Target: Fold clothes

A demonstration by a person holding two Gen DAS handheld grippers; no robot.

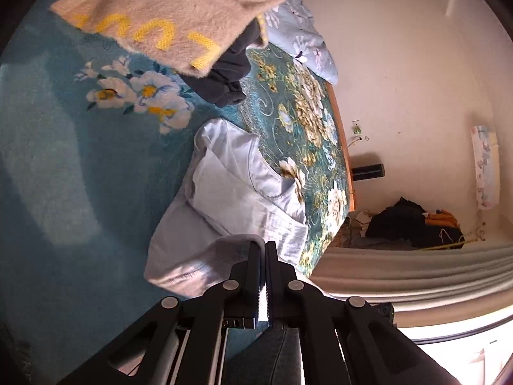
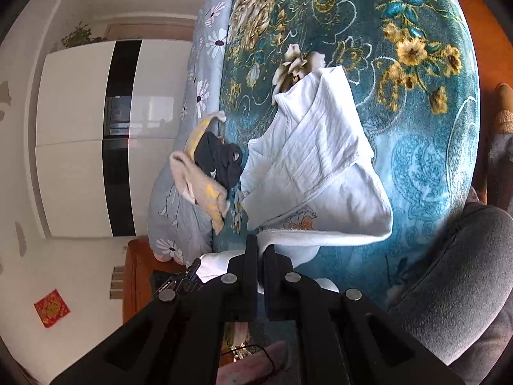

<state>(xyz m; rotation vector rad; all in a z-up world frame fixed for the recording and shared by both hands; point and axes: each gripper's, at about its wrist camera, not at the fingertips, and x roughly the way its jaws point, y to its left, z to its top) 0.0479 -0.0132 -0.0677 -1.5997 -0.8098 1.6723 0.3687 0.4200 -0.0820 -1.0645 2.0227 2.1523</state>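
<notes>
Right gripper fingers pinching pale blue shirt edge, teal floral blanket beneath, beige sweater beyond

Each wrist camera looked forward along its own closed fingers, close over the teal floral blanket. Both views were rolled sideways and shared the pale blue garment, the beige sweater and the dark clothing.

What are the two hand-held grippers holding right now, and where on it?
Both are shut on the pale blue shirt: the left hand-held gripper pinches a bunched edge of it, the right hand-held gripper its white-lined hem edge.
</notes>
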